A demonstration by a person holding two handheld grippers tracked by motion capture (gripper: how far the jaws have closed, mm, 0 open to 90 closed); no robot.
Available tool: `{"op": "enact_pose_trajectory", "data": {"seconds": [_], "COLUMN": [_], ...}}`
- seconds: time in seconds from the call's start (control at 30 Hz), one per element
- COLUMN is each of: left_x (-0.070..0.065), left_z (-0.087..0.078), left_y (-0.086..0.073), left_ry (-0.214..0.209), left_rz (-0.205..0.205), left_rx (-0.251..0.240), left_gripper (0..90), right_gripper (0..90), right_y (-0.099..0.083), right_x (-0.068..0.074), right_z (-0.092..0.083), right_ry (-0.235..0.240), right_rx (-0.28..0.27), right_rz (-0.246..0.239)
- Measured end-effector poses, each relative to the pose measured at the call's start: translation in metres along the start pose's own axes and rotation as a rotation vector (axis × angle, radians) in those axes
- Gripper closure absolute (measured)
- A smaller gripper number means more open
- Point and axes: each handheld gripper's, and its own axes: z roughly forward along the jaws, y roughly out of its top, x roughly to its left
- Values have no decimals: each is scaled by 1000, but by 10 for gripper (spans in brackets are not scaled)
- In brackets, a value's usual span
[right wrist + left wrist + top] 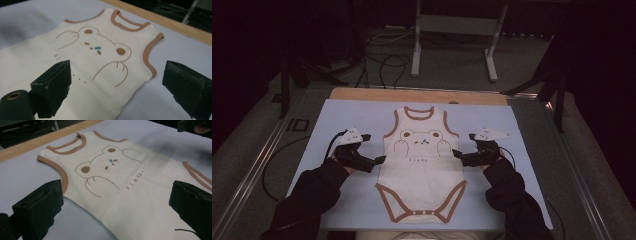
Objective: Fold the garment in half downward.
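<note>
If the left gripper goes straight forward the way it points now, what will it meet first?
Most likely the bodysuit. The left gripper, jaws wide open, points at the garment's side edge, just below the brown-trimmed armhole. Whether a jaw already touches the cloth is unclear, since depth is hard to judge.

A pale blue mat (337,115) covers the table, whose wooden edge (412,95) shows as a strip on the side far from the grippers. Beyond that edge lies grey floor (452,70), crossed by black cables (382,62). A white metal stand (452,30) rises further out, its two feet pointing towards the table. Metal rails (257,160) run along both sides. The room behind is dark; light falls mainly on the mat.
</note>
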Motion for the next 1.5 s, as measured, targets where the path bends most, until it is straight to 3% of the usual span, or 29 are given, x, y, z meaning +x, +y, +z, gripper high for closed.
{"op": "enact_pose_trajectory", "data": {"seconds": [0.2, 0.4, 0.57, 0.67, 0.87, 0.97, 1.1, 1.4, 1.5], "left_x": [4, 9, 10, 11, 15, 15, 14, 18, 20], "left_z": [13, 26, 37, 43, 51, 55, 59, 69, 74], "left_y": [-2, -4, -8, -10, -12, -12, -14, -16, -16], "left_ry": [15, 24, 9, 9, 50, 62, 65, 113, 127], "left_rz": [-6, -16, -20, -22, -56, -51, -41, -71, -80], "left_rx": [29, 62, 116, 136, 180, 209, 235, 274, 282], "left_gripper": [7, 61, 93, 157, 190, 250, 321, 469, 509], "right_gripper": [85, 126, 147, 161, 221, 234, 289, 438, 488], "right_y": [-7, -15, -22, -25, -29, -29, -29, -30, -31], "right_x": [-3, -8, -11, -13, -18, -20, -20, -24, -23], "right_z": [14, 28, 36, 39, 45, 47, 49, 52, 54], "right_ry": [4, -3, -5, -4, 2, -8, -11, -47, -44], "right_rx": [40, 85, 121, 136, 159, 175, 181, 186, 207], "right_rz": [34, 57, 65, 78, 106, 120, 102, 125, 110]}}
